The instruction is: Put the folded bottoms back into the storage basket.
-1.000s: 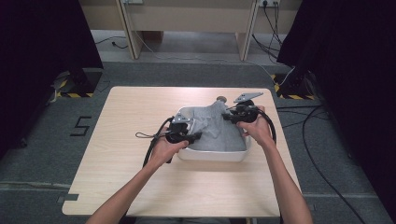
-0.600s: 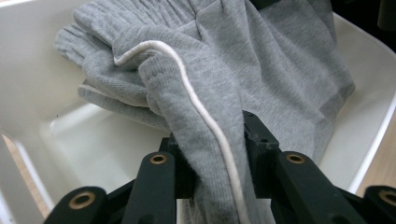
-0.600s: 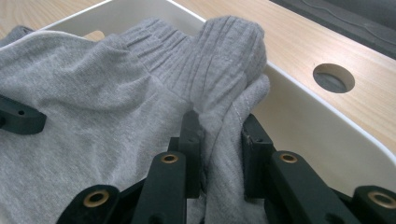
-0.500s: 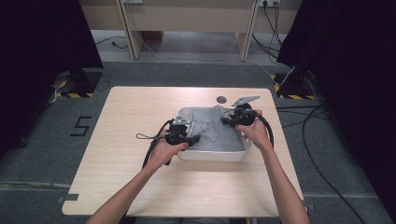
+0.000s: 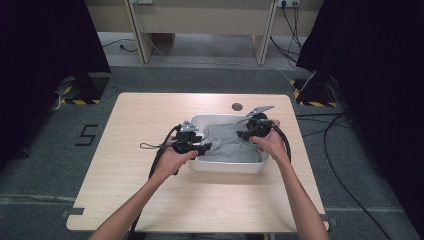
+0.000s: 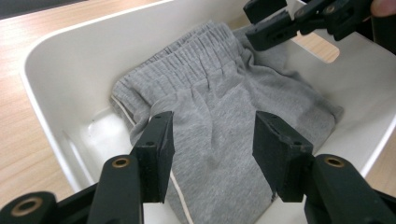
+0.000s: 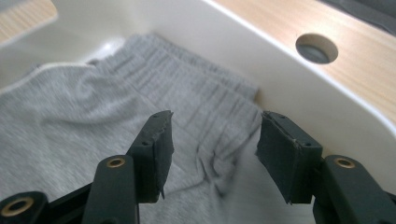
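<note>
Both grippers, left (image 5: pixel 204 146) and right (image 5: pixel 242 134), have just been opening and grip nothing. Shorts (image 6: pixel 219 116) lie in the bin (image 5: pixel 227 166) directly beneath your jaws, waistband toward its far wall, right gripper nearer it.

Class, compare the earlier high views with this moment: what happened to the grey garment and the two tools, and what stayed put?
The grey garment, held up above the white bin a second ago, has gone down into it and lies there. The jaws of the left tool and right tool have just been opening and have let go; cloth lies under them, unpinched. Bin and table stayed put.
</note>
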`<state>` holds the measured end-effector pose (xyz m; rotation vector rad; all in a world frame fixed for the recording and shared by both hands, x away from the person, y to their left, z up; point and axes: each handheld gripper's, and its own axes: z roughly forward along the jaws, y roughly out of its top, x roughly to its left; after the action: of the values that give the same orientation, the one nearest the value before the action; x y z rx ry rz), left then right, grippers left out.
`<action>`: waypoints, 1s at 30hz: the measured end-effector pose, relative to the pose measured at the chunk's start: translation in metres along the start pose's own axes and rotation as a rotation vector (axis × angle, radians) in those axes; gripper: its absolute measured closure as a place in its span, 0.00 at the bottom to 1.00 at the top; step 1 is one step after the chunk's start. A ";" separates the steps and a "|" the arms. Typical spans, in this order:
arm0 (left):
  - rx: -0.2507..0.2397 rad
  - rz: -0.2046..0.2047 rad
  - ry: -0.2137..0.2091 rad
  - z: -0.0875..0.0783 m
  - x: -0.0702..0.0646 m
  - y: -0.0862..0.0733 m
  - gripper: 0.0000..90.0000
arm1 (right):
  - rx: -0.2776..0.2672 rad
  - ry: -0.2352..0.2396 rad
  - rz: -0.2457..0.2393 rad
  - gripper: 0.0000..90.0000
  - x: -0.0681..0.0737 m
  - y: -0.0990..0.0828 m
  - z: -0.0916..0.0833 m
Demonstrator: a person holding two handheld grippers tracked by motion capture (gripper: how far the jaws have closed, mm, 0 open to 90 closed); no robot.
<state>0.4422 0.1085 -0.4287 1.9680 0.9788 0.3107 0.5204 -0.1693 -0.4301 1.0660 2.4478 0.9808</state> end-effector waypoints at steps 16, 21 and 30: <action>-0.022 0.013 -0.030 -0.011 -0.005 -0.001 0.50 | -0.063 0.024 -0.020 0.49 0.011 0.003 -0.019; -0.037 0.008 -0.037 -0.023 -0.006 -0.003 0.41 | -0.103 0.033 -0.017 0.45 0.022 0.000 -0.033; -0.065 0.004 -0.049 -0.033 -0.009 -0.006 0.38 | -0.163 0.063 -0.010 0.42 0.045 -0.011 -0.052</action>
<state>0.4147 0.1239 -0.4135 1.9102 0.9222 0.2920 0.4578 -0.1659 -0.4003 0.9822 2.3712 1.2048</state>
